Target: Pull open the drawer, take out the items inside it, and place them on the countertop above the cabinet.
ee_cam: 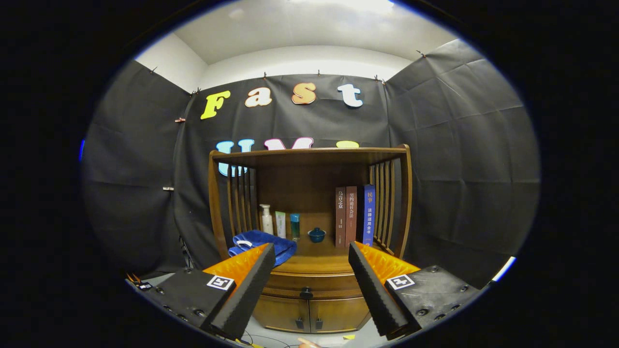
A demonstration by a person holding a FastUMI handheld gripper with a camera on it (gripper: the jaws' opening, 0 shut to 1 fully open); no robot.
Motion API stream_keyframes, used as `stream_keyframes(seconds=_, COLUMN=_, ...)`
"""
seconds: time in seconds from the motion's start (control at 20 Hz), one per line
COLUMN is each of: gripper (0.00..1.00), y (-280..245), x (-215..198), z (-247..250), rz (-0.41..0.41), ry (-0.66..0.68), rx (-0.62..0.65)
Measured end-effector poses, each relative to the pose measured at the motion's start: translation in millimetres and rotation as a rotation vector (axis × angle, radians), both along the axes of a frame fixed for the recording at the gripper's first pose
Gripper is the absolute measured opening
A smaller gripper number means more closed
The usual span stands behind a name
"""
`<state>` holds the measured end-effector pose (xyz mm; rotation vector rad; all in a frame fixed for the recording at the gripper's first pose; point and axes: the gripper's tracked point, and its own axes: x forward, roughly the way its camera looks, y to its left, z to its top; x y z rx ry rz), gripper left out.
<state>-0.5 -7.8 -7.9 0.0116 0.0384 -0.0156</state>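
Observation:
A wooden cabinet (309, 295) stands ahead against the booth wall. Its drawer (309, 280) is closed, with a dark round knob (305, 292) in the middle, seen between my fingers and some way beyond them. Above the drawer is the countertop (314, 263), under a slatted wooden shelf frame. My gripper (309, 253) is open, fingers wide apart with nothing between them, held back from the cabinet.
On the countertop lie a blue folded towel (258, 244), a white pump bottle (266, 220), a pale tube (280, 224), a teal bottle (295, 226), a small blue lidded pot (316, 235) and three upright books (354, 216). Two lower doors (309, 314) sit under the drawer.

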Motion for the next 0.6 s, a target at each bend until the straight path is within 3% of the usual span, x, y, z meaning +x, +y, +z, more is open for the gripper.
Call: stream_keyframes(seconds=0.6, gripper=0.99, y=8, x=8, z=-16, rz=0.014, ry=0.025, rx=0.006)
